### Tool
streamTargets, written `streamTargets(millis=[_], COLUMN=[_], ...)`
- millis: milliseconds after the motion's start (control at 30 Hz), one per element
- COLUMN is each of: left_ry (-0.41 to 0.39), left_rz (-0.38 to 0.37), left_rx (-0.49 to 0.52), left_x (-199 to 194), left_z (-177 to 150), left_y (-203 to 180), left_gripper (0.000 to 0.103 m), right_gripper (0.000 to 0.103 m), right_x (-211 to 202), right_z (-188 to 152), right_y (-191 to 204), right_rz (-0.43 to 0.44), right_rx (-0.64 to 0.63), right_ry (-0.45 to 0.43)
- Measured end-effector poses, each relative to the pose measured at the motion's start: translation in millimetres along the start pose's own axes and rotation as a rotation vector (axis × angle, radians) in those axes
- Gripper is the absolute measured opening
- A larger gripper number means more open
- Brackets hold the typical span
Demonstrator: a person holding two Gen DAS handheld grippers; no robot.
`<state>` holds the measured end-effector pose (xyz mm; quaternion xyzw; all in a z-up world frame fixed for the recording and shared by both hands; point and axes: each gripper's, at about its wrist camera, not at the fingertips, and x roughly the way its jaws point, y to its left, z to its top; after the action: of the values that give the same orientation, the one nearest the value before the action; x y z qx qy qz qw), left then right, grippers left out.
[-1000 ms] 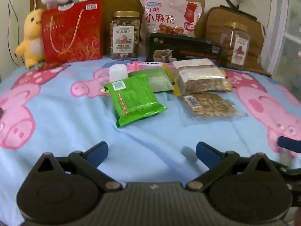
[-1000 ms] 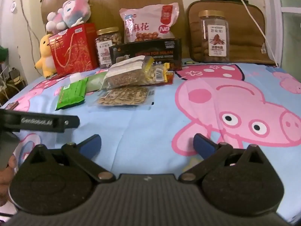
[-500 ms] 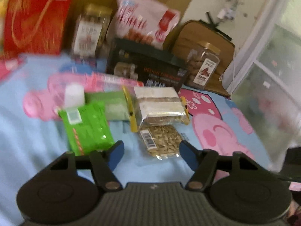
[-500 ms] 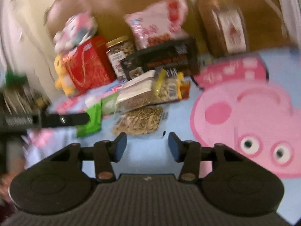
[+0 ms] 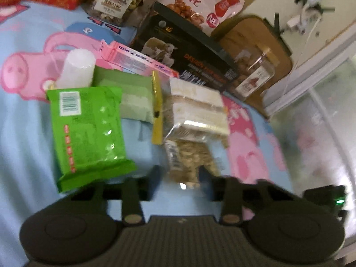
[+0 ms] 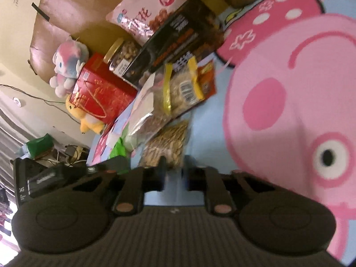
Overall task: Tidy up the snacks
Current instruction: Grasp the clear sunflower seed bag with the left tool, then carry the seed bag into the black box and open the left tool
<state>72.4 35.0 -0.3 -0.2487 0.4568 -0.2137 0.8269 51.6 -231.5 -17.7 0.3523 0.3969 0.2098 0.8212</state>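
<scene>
Clear seed packet (image 5: 189, 155) lay on the blue bedsheet (image 5: 20, 133), nearest of the snack pile, beside the green packet (image 5: 89, 133). Left gripper (image 5: 180, 173) was clenched, jaws just closing; blur hid whether its film was pinched. Right gripper (image 6: 174, 166) closing too, apparently empty. Packet looked light, floppy, slippery; best pinched at the sealed edge.

The flat green foil snack packet (image 5: 89, 133) lies left of the clear bag of seeds (image 5: 191, 155), both before the black cardboard box (image 5: 189, 53).
</scene>
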Motion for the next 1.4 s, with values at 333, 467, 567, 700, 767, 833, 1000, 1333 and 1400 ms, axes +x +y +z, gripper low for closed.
streamTargets(millis=[333, 467, 567, 700, 767, 833, 1000, 1333, 1400], left_ry=[-0.046, -0.151, -0.214, -0.223, -0.208, -0.198, -0.214, -0.289, -0.248], left_rz=[-0.056, -0.054, -0.024, 0.05, 0.083, 0.11, 0.195, 0.111, 0.066], left_rx=[0.123, 0.191, 0.237, 0.241, 0.232, 0.216, 0.196, 0.207, 0.173], left_x=[-56.2, -67.3, -53.2, -6.2, 19.0, 37.6, 68.4, 13.1, 5.2], left_z=[-21.4, 25.4, 71.6, 127.0, 147.4, 156.7, 168.9, 125.3, 106.3], left_y=[-33.9, -54.4, -68.7, -73.7, -70.7, -63.5, -54.1, -41.0, -31.4], left_gripper=[0.027, 0.028, 0.028, 0.028, 0.027, 0.027, 0.041, 0.057, 0.057], right_gripper=[0.015, 0.014, 0.014, 0.014, 0.014, 0.014, 0.025, 0.046, 0.047], right_x=[-56.9, -55.5, -40.1, -6.7, 13.8, 38.0, 74.5, 4.1, -7.0], right_z=[-18.6, 16.2, 52.1, 103.1, 125.9, 141.1, 150.2, 110.6, 92.7], right_y=[36.5, 49.4, 63.5, 67.7, 62.5, 57.5, 50.3, 17.4, 9.9], right_rz=[0.071, 0.109, 0.096, 0.018, -0.019, -0.073, -0.177, -0.123, -0.089], right_rx=[-0.187, -0.274, -0.344, -0.378, -0.366, -0.379, -0.45, -0.344, -0.301], right_ry=[0.003, -0.097, -0.179, -0.237, -0.229, -0.22, -0.206, -0.267, -0.233])
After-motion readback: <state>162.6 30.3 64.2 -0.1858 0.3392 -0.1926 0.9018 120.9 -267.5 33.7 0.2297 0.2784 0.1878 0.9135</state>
